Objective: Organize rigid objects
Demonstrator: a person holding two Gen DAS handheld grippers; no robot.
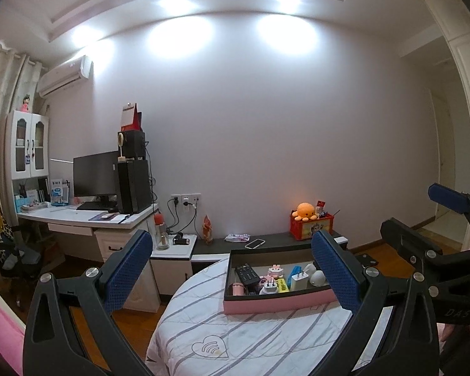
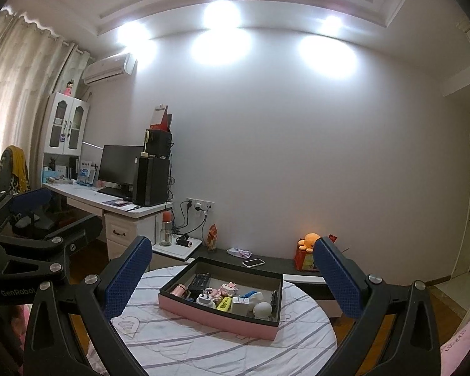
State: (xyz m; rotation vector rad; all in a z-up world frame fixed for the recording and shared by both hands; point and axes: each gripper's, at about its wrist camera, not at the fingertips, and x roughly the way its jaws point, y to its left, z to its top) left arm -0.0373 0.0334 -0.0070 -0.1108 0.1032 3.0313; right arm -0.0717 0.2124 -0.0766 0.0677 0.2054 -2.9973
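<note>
Left wrist view. We hold the left gripper (image 1: 232,269) with its jaws spread wide and nothing between them. It hangs above the near edge of the round worktop (image 1: 235,338), which carries a striped cloth. The tray (image 1: 275,305), pink outside and dark inside, sits at the far side of the worktop. Inside it we see a remote (image 1: 248,274), a pink cup (image 1: 236,289), two white chargers, a yellow block (image 1: 283,284), a pink figure (image 1: 275,271) and a white ball (image 1: 318,278). The items lie packed, several touching. The right gripper (image 1: 423,228) shows at the right edge, raised beside the tray.

Right wrist view. We hold the right gripper (image 2: 232,272) equally wide and empty, near the tray (image 2: 216,315) but clear of it. The remote (image 2: 199,280) lies at the tray's back left; the cup (image 2: 179,289) lies on its side at the left wall. The ball (image 2: 262,309) rests in the near right corner, against a charger (image 2: 239,304). The left gripper (image 2: 31,216) shows at the left edge.

Risks, as we judge them:
- Crowding leaves little finger clearance; a descending finger may knock a neighbour.
- The ball and cup may roll if nudged.
- The tray may slide on the cloth if a wall is struck.
- The two grippers may collide over the tray.
</note>
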